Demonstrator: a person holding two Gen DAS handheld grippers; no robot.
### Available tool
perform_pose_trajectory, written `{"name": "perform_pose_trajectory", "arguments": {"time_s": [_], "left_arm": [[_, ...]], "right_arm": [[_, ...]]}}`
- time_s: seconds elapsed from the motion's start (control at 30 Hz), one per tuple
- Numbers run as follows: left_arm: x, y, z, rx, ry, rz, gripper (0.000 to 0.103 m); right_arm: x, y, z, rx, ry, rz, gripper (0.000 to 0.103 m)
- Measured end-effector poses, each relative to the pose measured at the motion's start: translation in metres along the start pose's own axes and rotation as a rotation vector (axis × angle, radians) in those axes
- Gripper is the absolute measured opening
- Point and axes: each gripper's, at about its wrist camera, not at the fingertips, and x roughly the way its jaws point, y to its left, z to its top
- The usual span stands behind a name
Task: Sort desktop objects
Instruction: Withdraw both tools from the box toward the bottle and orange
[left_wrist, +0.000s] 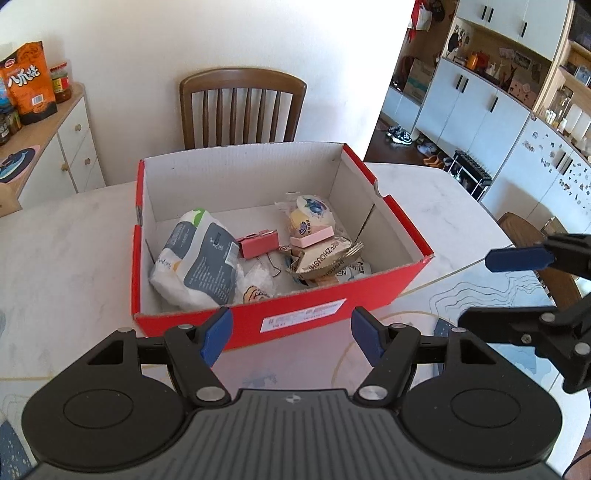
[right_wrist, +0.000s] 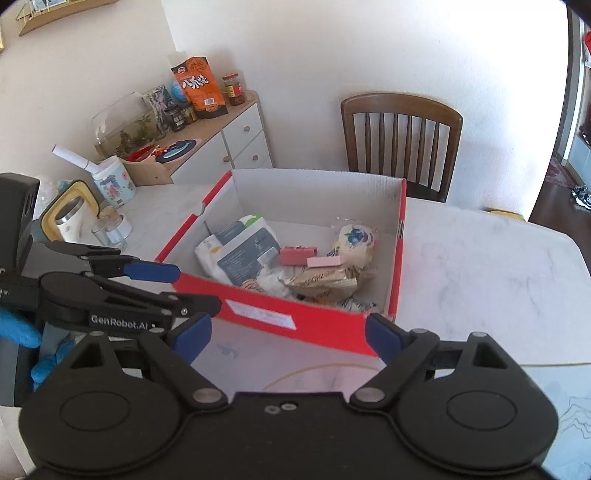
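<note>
A red cardboard box (left_wrist: 317, 295) (right_wrist: 280, 310) with white inner walls stands on the marble table. Inside lie a white and grey packet (left_wrist: 201, 258) (right_wrist: 240, 251), a pink binder clip (left_wrist: 258, 245) (right_wrist: 297, 256), a pink eraser (left_wrist: 312, 236) (right_wrist: 325, 261), a wrapped bun with a blue print (left_wrist: 314, 216) (right_wrist: 354, 240) and a beige snack wrapper (left_wrist: 325, 260) (right_wrist: 325, 282). My left gripper (left_wrist: 291, 336) hangs open in front of the box's near wall, nothing between its blue pads. My right gripper (right_wrist: 288, 338) is also open and empty, just short of the box; from the left wrist it shows at the right edge (left_wrist: 517, 284).
A wooden chair (left_wrist: 242, 107) (right_wrist: 400, 140) stands behind the table. A white sideboard (left_wrist: 62, 147) (right_wrist: 236, 144) carries an orange snack bag (right_wrist: 199, 86) and jars. A yellow-rimmed cup (right_wrist: 70, 218), a glass (right_wrist: 110, 232) and a printed tin (right_wrist: 110, 182) stand left of the box. A blue-gloved hand (right_wrist: 18, 328) holds the left gripper.
</note>
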Motion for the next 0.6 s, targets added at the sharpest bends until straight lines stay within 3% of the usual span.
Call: {"name": "perform_pose_trajectory", "arguments": {"time_s": [0.3,0.6], "left_arm": [[-0.021,0.002,-0.017,-0.019,-0.028,0.029,0.075],[-0.032,0.000,-0.038,-0.023,-0.052,0.038,0.082]], "right_arm": [[-0.013,0.005,-0.024,0.020,-0.006,0.033,0.093],[-0.023,0.009,-0.052,-0.007,-0.015,-0.010,0.093]]}}
